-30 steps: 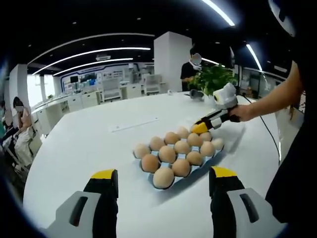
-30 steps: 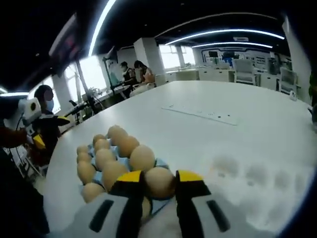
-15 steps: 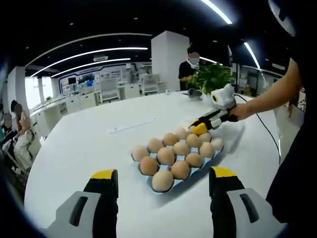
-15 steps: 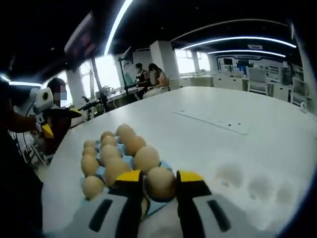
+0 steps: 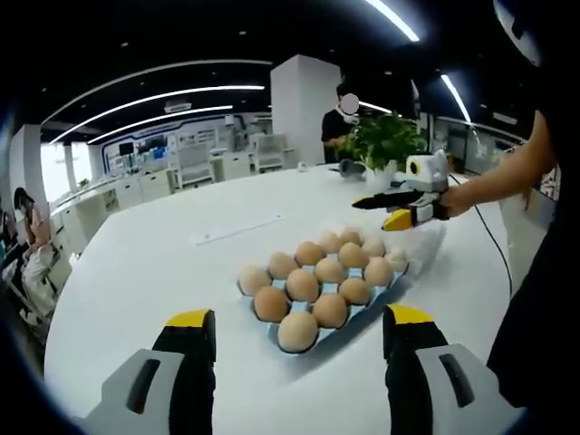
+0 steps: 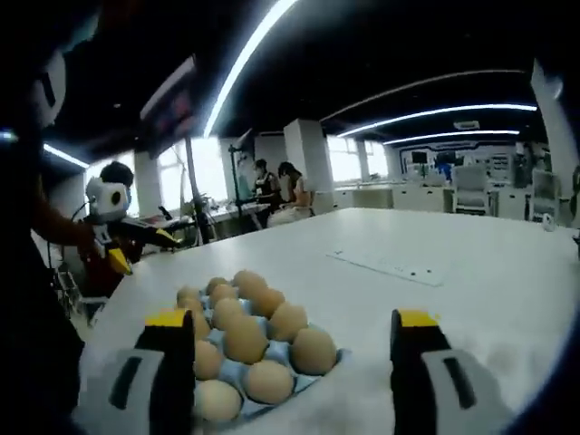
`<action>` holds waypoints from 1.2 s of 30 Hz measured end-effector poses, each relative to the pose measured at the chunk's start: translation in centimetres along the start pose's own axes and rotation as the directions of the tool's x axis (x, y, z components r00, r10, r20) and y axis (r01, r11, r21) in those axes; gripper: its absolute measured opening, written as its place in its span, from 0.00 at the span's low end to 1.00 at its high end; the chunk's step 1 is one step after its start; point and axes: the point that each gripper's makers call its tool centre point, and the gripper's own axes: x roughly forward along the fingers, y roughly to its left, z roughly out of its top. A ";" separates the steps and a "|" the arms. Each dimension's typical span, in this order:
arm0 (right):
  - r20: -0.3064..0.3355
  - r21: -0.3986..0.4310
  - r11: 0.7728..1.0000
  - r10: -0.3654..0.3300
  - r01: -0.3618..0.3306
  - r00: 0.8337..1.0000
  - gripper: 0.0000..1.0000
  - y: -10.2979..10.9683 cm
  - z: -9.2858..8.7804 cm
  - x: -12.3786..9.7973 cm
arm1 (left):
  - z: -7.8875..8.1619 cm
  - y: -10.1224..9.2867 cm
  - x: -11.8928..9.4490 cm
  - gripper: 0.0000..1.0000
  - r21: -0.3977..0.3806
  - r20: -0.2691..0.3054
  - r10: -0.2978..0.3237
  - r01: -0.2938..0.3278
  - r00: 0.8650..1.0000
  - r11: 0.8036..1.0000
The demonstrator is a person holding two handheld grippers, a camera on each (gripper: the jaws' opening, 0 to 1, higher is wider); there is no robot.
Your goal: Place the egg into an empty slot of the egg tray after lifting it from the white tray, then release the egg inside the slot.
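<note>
Now brown eggs (image 6: 314, 351) fill blue egg tray (image 5: 396, 288); right hand-held gripper (image 6: 288, 349) spread empty

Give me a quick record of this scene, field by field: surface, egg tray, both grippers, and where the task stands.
surface: white table
egg tray: light blue egg tray on the table, slots holding brown eggs
left gripper: left gripper with jaws wide apart, nothing between them, short of the tray
right gripper: right gripper with jaws wide apart, holding nothing, above the tray's near edge
nearest egg to right gripper: egg sitting in a slot at the tray's corner
background: potted plant, people at desks
task status: no egg held; looks released
</note>
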 end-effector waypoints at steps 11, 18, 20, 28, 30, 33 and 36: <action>-0.022 -0.116 0.993 0.016 -0.018 1.000 1.00 8.5 0.0 -4.0 | 1.1 -2.1 -0.8 0.92 0.024 0.059 -0.098 0.097 0.993 0.995; 0.021 -0.156 0.987 -0.031 0.034 0.999 1.00 10.7 1.0 -5.1 | 1.3 -2.8 -2.4 0.96 0.036 0.092 -0.108 0.105 0.990 0.994; 0.033 -0.167 0.984 -0.054 0.058 0.998 1.00 10.8 1.2 -5.5 | 1.2 -3.0 -2.8 0.96 0.043 0.095 -0.109 0.105 0.990 0.994; 0.055 -0.159 0.982 -0.099 0.106 0.994 1.00 11.1 1.1 -5.8 | 1.2 -3.2 -3.8 0.94 0.032 0.120 -0.093 0.090 0.988 0.995; 0.057 -0.133 0.985 -0.102 0.109 0.993 1.00 11.1 1.0 -5.8 | 1.2 -3.1 -4.0 0.94 0.027 0.123 -0.083 0.080 0.989 0.996; 0.071 -0.126 0.985 -0.107 0.115 0.992 1.00 11.1 1.1 -5.8 | 1.2 -3.0 -4.1 0.93 0.035 0.118 -0.079 0.075 0.990 0.997; 0.074 -0.124 0.986 -0.105 0.113 0.992 1.00 11.1 1.1 -5.7 | 1.4 -2.9 -4.2 0.93 0.036 0.123 -0.073 0.069 0.990 0.997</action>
